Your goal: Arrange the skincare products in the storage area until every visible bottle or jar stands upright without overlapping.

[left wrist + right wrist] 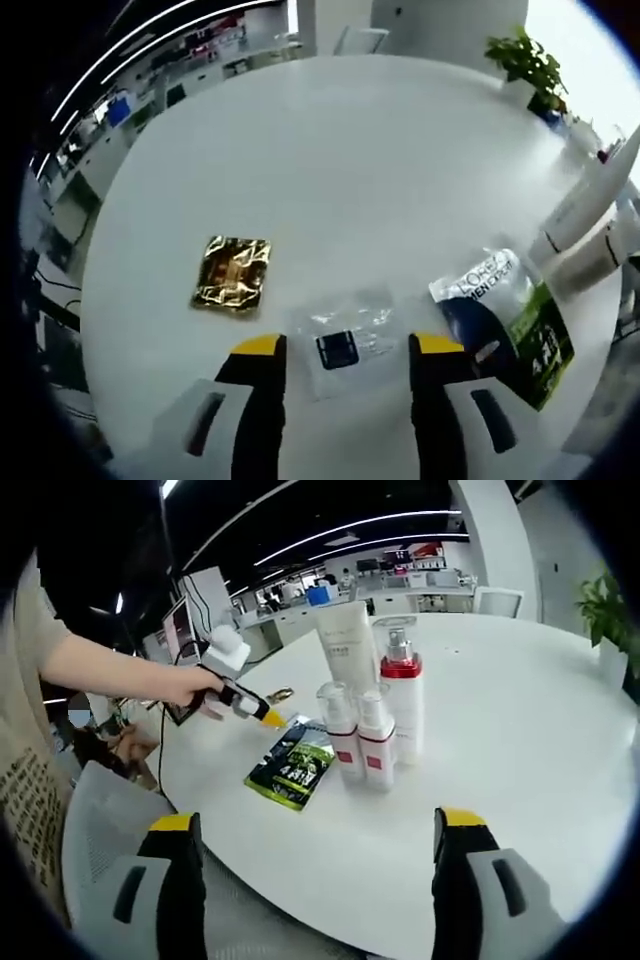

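Note:
My left gripper [348, 345] is open, its yellow-tipped jaws low over the white table [330, 160] on either side of a clear sachet with a dark label [345, 340]. A gold sachet [232, 275] lies to its left, a green and white sachet [505, 320] to its right. In the right gripper view, a white tube [350, 650], a pump bottle with a red collar [400, 695] and two small red-banded bottles [337, 735] [375, 742] stand upright close together. The green sachet [295, 765] lies flat beside them. My right gripper [318, 825] is open, off the table's near edge.
A person's hand holds the left gripper [272, 718] over the table's left side. A potted plant [525, 60] stands at the far rim. A grey chair [100, 820] sits below the near table edge. Desks and monitors fill the office behind.

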`<state>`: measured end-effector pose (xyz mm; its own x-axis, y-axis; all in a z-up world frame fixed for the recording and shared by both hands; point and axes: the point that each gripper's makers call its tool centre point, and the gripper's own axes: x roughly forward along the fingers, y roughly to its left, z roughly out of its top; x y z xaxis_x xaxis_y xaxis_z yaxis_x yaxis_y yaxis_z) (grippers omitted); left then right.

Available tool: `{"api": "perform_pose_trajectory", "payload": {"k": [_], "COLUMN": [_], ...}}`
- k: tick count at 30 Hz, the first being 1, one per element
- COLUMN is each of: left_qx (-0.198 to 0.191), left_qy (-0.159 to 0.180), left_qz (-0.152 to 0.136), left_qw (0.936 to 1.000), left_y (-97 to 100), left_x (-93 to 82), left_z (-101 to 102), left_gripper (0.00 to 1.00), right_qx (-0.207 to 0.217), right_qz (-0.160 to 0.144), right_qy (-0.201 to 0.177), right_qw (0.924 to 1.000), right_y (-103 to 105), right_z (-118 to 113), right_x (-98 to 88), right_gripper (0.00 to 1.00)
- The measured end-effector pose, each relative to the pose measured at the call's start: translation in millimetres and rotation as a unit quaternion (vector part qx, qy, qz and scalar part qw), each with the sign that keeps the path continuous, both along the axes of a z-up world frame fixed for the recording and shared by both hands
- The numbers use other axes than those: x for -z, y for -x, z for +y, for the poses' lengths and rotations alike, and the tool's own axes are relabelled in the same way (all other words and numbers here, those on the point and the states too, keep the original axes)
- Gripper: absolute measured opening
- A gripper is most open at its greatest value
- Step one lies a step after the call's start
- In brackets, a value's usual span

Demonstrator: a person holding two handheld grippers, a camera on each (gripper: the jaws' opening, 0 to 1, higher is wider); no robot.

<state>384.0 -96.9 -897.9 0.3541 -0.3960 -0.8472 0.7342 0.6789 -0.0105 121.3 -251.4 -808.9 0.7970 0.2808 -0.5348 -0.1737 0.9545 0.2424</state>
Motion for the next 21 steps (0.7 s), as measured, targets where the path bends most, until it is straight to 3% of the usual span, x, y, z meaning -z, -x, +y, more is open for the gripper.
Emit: {"api": "perform_pose_trajectory", "payload": {"k": [4,14,21], "left_qx": [0.007,0.013,0.019], "left_qy": [0.002,-0.001,0.033], "left_qz": [-0.002,-0.012,-0.021], "left_qw": [1.0000,0.9998,0.9990], "left_y": [2.0,4.4,24.8], "left_x": [-1.5,-2.5,-22.3], "left_z": [-1,-2,-3], "left_gripper": [0.38,0.37,0.37], "right_qx": [0.000,0.000,-0.007], "right_qz": [0.000,0.000,-0.003], "right_qy": [0.000,0.001,-0.003], "right_qw": [1.0000,1.0000,1.0000], "right_y": [0,1,1], "right_z": [0,-1,2], "right_x": [-0.4,-0.8,-3.3], "right_gripper": [0.96,0.95,0.94]}}
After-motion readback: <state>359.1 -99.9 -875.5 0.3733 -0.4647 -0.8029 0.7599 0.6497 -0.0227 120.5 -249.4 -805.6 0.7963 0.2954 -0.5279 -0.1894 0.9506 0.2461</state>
